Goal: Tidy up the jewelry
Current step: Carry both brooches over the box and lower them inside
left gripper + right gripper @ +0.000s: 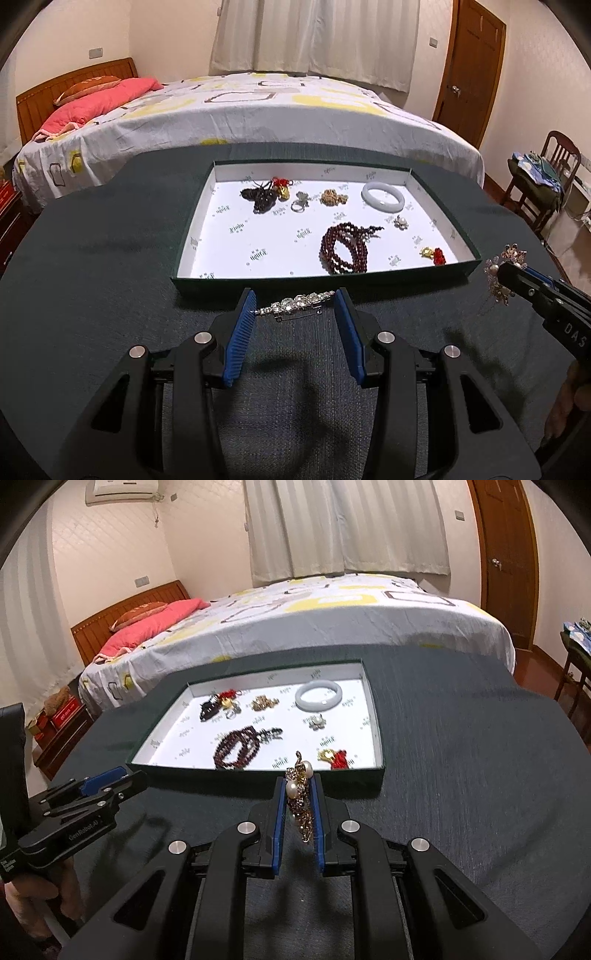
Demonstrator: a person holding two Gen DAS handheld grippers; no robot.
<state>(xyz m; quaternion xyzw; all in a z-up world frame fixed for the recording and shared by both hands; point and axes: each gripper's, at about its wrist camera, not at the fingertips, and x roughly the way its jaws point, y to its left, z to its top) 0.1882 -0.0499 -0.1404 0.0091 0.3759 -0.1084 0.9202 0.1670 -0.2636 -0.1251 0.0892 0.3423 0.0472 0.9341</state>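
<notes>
A green tray with a white floor (207, 236) (373, 716) lies on the dark table and holds a white jade bangle (383, 196) (320, 698), a red bead bracelet (345, 248) (236, 747), a ring, gold charms and several small pieces. A clear rhinestone bar brooch (299, 304) lies on the table in front of the tray, between the tips of my open left gripper (295, 302). My right gripper (299, 788) is shut on a pearl and gold brooch (301, 794) (500, 271), held above the table near the tray's front right corner.
A bed with a patterned sheet (258, 110) stands behind the table. A wooden door (472, 70) and a chair with clothes (543, 173) are at the right. A low cabinet with red boxes (59, 720) stands at the left.
</notes>
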